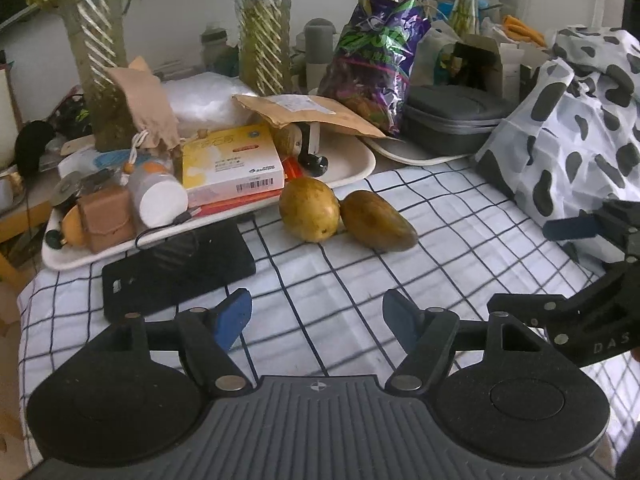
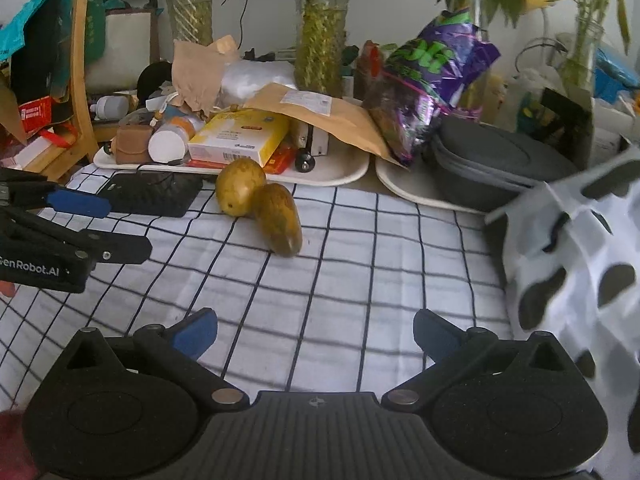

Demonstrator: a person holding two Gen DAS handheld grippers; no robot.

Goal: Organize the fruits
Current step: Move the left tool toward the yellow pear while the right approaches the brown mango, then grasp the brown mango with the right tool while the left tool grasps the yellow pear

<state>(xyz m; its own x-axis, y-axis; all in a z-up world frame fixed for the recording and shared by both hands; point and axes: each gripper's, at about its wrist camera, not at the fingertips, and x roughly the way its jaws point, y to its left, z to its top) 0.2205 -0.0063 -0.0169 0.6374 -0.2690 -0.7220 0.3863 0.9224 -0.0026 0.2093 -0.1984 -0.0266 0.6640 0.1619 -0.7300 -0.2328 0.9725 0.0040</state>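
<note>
Fingers of the left gripper (image 1: 318,316) and right gripper (image 2: 314,334) spread, empty; 2 mangoes (image 1: 342,216) look heavy, smooth, bruisable: grip across the middle.

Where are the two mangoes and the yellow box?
rounder mango (image 1: 309,209), left wrist view, middle of its skin
longer mango (image 1: 376,221), left wrist view, middle of its side
yellow box (image 1: 231,162), left wrist view, its top face

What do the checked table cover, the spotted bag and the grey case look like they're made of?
Checked table cover: probably woven cloth, matte, with soft wrinkles bending the grid lines.
Spotted bag: thin fabric or plastic film, hard to tell which; it creases sharply and slumps.
Grey case: likely a semi-rigid, fabric-covered shell, matte, with a molded lid and a seam around the edge.
</note>
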